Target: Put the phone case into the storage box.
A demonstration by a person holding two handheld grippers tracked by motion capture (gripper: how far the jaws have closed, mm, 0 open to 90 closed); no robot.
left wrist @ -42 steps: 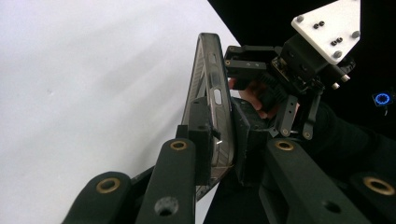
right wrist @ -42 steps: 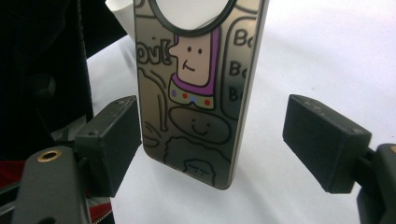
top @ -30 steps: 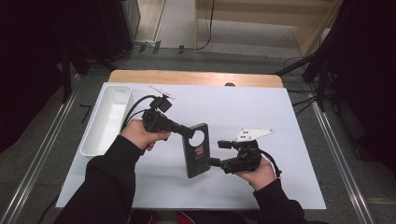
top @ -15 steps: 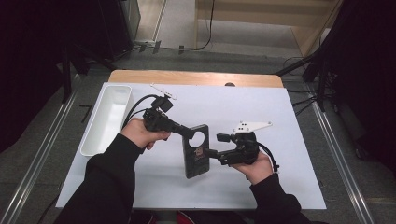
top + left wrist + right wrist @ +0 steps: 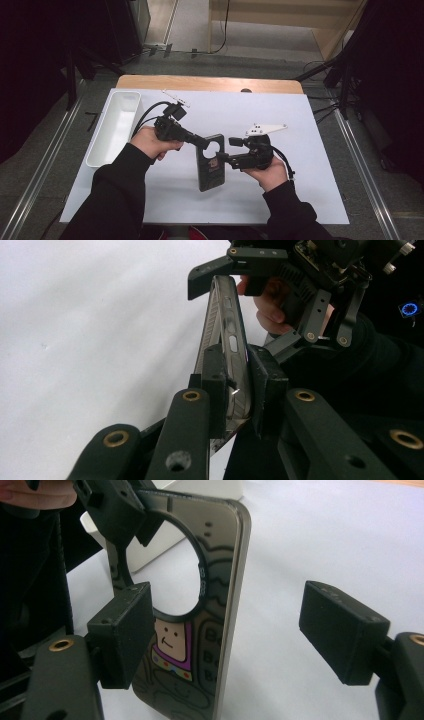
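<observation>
The left claw pinches the phone case mid-frame while the right claw gapes around it; next, I think, it must squeeze.

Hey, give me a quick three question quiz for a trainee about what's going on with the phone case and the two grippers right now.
1. True or false: the left gripper is shut on the phone case.
2. The right gripper has its jaws: A) spread apart around the case's edge, B) clamped on the white tray.
3. Fill in: the case has a large round ____ near its top.

Key: 1 true; 2 A; 3 hole.
</observation>
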